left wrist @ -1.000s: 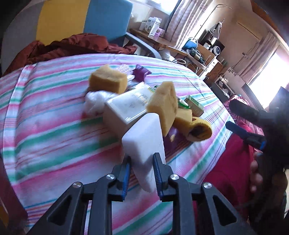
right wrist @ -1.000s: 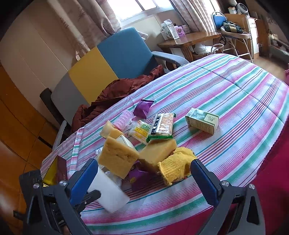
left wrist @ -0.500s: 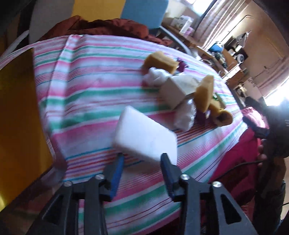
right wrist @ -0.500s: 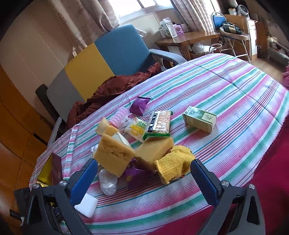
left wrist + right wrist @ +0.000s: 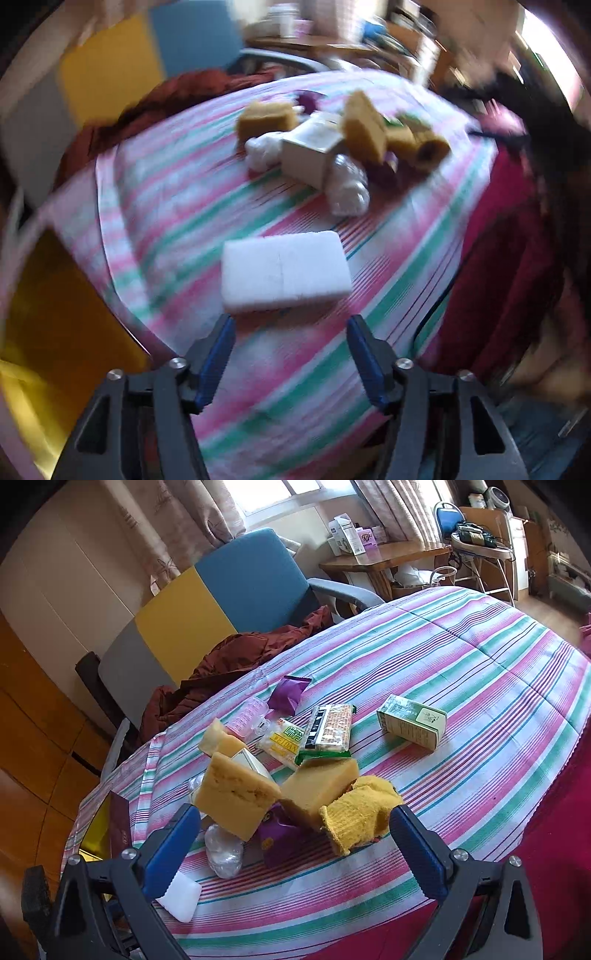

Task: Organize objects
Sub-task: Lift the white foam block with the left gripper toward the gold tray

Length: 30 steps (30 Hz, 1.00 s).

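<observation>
Sunlit curtained window (image 5: 280, 498); blue-yellow-grey chair (image 5: 207, 605); wooden side table (image 5: 384, 559); cream wall (image 5: 74, 561).

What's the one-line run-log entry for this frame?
left gripper: opening, nothing between pads | white sponge: lying flat on striped cloth | right gripper: open, empty

Left gripper (image 5: 288, 332): black angular frame with triangular cut-outs; two fingers tipped with blue ribbed pads (image 5: 216, 360); silver round screws behind each pad and further out on frame; jaws opening, nothing between them; right gripper (image 5: 291, 845): same black frame, broader blue pads (image 5: 170, 851) with toothed inner edge; silver screws outboard of pads; cut-outs low on both arms.
</observation>
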Tool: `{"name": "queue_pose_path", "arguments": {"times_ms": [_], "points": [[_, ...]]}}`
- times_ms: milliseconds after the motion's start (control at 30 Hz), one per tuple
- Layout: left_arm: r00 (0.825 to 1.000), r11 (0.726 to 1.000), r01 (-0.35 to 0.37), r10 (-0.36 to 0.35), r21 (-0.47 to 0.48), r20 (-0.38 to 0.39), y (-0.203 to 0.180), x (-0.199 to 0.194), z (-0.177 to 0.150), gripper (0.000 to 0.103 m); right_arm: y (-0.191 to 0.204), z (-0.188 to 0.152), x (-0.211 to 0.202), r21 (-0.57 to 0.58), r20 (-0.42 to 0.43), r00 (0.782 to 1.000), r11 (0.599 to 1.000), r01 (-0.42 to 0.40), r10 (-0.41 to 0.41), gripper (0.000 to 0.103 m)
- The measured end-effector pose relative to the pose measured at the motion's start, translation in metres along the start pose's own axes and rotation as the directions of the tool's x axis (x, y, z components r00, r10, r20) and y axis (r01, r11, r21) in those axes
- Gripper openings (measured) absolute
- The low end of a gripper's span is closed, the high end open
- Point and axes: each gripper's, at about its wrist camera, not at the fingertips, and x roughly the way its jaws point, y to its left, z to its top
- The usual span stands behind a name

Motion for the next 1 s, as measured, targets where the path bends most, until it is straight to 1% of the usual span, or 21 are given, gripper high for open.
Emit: {"name": "queue_pose_path", "arguments": {"times_ms": [33, 100, 167, 200, 233, 300, 333, 400, 467, 567, 600, 633, 733, 800, 867, 900, 967, 1000], "points": [[1.000, 0.996, -0.020, 0.020, 0.081, -0.001, -0.003, 0.000, 0.003, 0.069, 0.000, 0.000, 0.000, 0.001, 0.000, 1.000, 1.000, 0.000, 0.000, 0.103], [0.999, 0.981, -0.026, 0.034, 0.193, -0.035, -0.008, 0.007, 0.009, 0.083, 0.000, 0.000, 0.000, 0.002, 0.002, 1.000, 1.000, -0.002, 0.002, 0.103], [0.996, 0.952, -0.010, 0.035, 0.307, -0.078, -0.014, 0.020, 0.013, 0.085, 0.000, 0.000, -0.001, 0.006, 0.005, 1.000, 1.000, -0.008, 0.008, 0.103], [0.994, 0.931, -0.004, 0.044, 0.364, -0.101, -0.018, 0.028, 0.014, 0.085, 0.000, 0.000, 0.000, 0.008, 0.005, 1.000, 1.000, -0.010, 0.010, 0.103], [0.992, 0.916, -0.015, 0.063, 0.402, -0.107, -0.020, 0.034, 0.015, 0.085, 0.000, 0.000, 0.000, 0.008, 0.005, 1.000, 1.000, -0.011, 0.011, 0.103], [0.988, 0.890, -0.001, 0.070, 0.456, -0.134, -0.022, 0.045, 0.020, 0.085, 0.000, 0.000, 0.001, 0.008, 0.002, 1.000, 1.000, -0.015, 0.015, 0.103], [0.988, 0.887, -0.001, 0.072, 0.462, -0.135, -0.021, 0.049, 0.024, 0.085, -0.001, 0.000, 0.001, 0.009, -0.001, 1.000, 1.000, -0.020, 0.020, 0.103], [0.987, 0.886, 0.027, 0.050, 0.462, -0.153, -0.017, 0.056, 0.033, 0.085, -0.001, 0.001, 0.002, 0.012, -0.006, 1.000, 1.000, -0.026, 0.026, 0.103], [0.986, 0.885, 0.038, 0.043, 0.465, -0.162, -0.012, 0.063, 0.041, 0.085, -0.002, 0.001, 0.003, 0.013, -0.010, 1.000, 0.999, -0.029, 0.029, 0.103], [0.978, 0.877, 0.100, 0.000, 0.470, -0.208, -0.008, 0.074, 0.049, 0.086, -0.003, 0.000, 0.004, 0.015, -0.016, 0.999, 0.999, -0.036, 0.036, 0.103], [0.977, 0.878, 0.110, -0.008, 0.466, -0.215, -0.007, 0.078, 0.051, 0.089, -0.003, 0.001, 0.004, 0.016, -0.017, 0.999, 0.999, -0.036, 0.036, 0.103], [0.976, 0.880, 0.118, -0.019, 0.459, -0.216, -0.006, 0.080, 0.052, 0.089, -0.003, 0.001, 0.004, 0.016, -0.018, 0.999, 0.999, -0.037, 0.037, 0.103], [0.978, 0.900, 0.135, -0.052, 0.415, -0.204, -0.002, 0.079, 0.054, 0.086, -0.003, 0.001, 0.005, 0.016, -0.021, 0.999, 0.999, -0.034, 0.034, 0.103], [0.982, 0.916, 0.124, -0.058, 0.383, -0.180, -0.001, 0.075, 0.052, 0.081, -0.002, 0.002, 0.007, 0.014, -0.028, 0.999, 1.000, -0.026, 0.027, 0.103], [0.987, 0.931, 0.098, -0.044, 0.353, -0.156, -0.001, 0.071, 0.050, 0.077, -0.001, 0.002, 0.007, 0.008, -0.032, 0.999, 1.000, -0.015, 0.015, 0.103], [0.988, 0.941, 0.096, -0.051, 0.324, -0.143, -0.001, 0.067, 0.049, 0.075, -0.001, 0.002, 0.008, 0.006, -0.034, 0.999, 1.000, -0.010, 0.010, 0.103], [0.989, 0.957, 0.118, -0.090, 0.264, -0.114, -0.001, 0.058, 0.046, 0.074, 0.000, 0.002, 0.008, -0.001, -0.040, 0.999, 1.000, 0.009, -0.009, 0.103], [0.992, 0.964, 0.107, -0.088, 0.242, -0.091, -0.004, 0.054, 0.045, 0.074, 0.003, 0.003, 0.010, -0.017, -0.052, 0.998, 0.999, 0.028, -0.029, 0.103]]}}
